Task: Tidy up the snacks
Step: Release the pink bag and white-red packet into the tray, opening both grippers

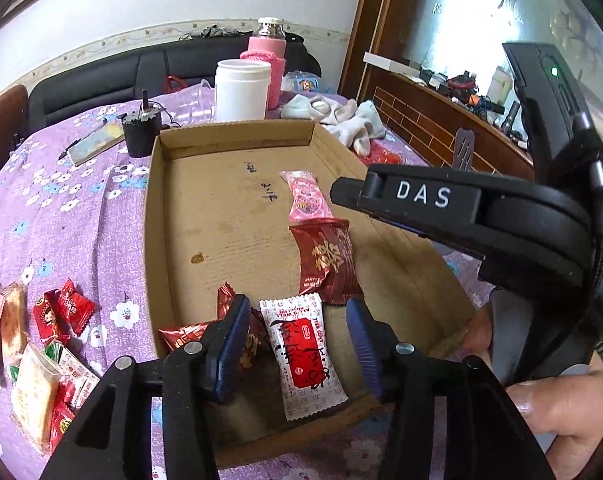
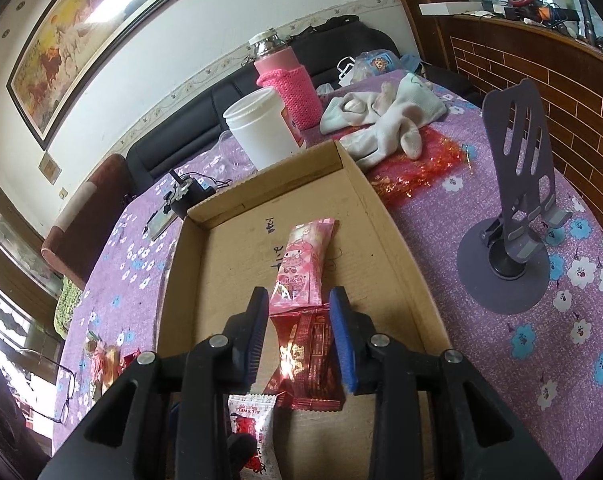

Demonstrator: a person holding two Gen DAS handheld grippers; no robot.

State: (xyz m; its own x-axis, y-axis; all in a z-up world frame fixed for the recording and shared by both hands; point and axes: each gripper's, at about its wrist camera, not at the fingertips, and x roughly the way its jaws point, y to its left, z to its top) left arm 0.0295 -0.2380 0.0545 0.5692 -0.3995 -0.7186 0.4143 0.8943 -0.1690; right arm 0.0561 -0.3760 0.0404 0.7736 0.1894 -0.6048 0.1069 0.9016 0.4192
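A shallow cardboard tray (image 1: 221,216) (image 2: 385,216) lies on the purple flowered cloth. In it lie a pink packet (image 1: 307,198) (image 2: 301,264), a dark red packet (image 1: 329,262) (image 2: 305,360), a white-and-red packet (image 1: 301,356) (image 2: 253,428) and a small red candy (image 1: 181,334). My left gripper (image 1: 297,336) is open over the tray's near end, its fingers either side of the white-and-red packet. My right gripper (image 2: 301,332) is open above the dark red packet; its body also shows in the left wrist view (image 1: 461,208).
Several loose snacks (image 1: 41,344) lie on the cloth left of the tray. Behind the tray stand a white jar (image 1: 241,90), a pink bottle (image 1: 266,46) and a black pot (image 1: 141,132). White socks (image 2: 381,116), red foil (image 2: 417,172) and a grey phone stand (image 2: 509,240) are to the right. Glasses (image 2: 61,392) lie at left.
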